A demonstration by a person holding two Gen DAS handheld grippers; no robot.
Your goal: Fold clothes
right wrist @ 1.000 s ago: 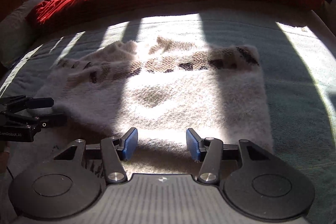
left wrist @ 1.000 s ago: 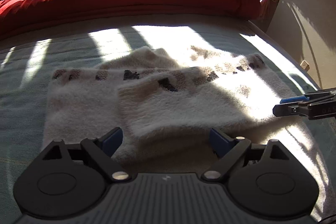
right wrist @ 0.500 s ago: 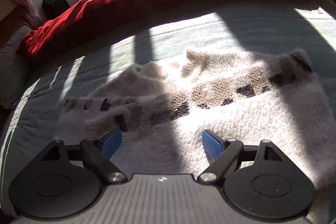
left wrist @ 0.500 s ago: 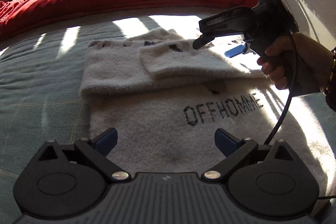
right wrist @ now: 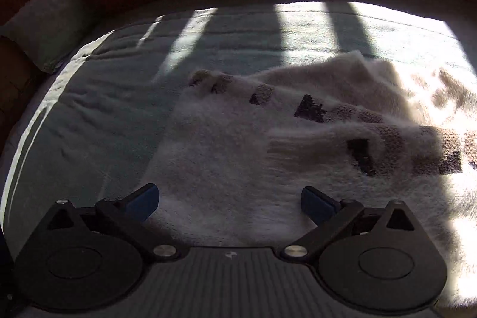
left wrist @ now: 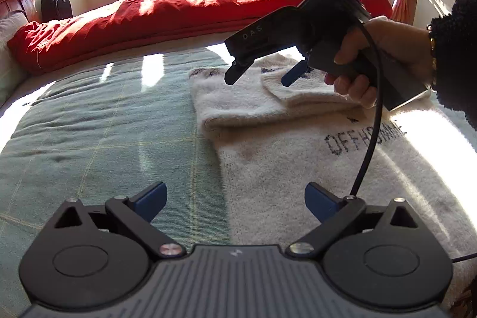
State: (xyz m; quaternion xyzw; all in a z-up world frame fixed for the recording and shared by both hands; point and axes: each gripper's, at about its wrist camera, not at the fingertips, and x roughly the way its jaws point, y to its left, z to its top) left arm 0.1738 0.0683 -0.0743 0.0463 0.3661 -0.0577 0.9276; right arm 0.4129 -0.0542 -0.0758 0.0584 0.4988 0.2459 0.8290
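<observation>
The left tongs (left wrist: 235,200) hang above the bed (left wrist: 98,133) with their blue pads wide apart and nothing between them. Under their left pad lies the green checked bed cover; under their right pad begins the near edge of the cream fluffy sweater (left wrist: 298,169), spread flat on the bed. Ahead of these tongs and to their right, a sleeve of the sweater is folded across its body, and dark lettering shows on the knit further right. Beyond that fold, a hand (left wrist: 366,61) in a dark fuzzy cuff grips the handle of the right tongs (left wrist: 262,75), which point down toward the folded sleeve without touching it; a black cable (left wrist: 371,121) runs down from them.

From their own camera, the right tongs (right wrist: 229,200) are opening, pads apart and empty, held over the sweater (right wrist: 238,154), whose dark patterned band runs ahead and to their right. To their left is bare bed cover. A red duvet (left wrist: 179,11) lies along the far side of the bed.
</observation>
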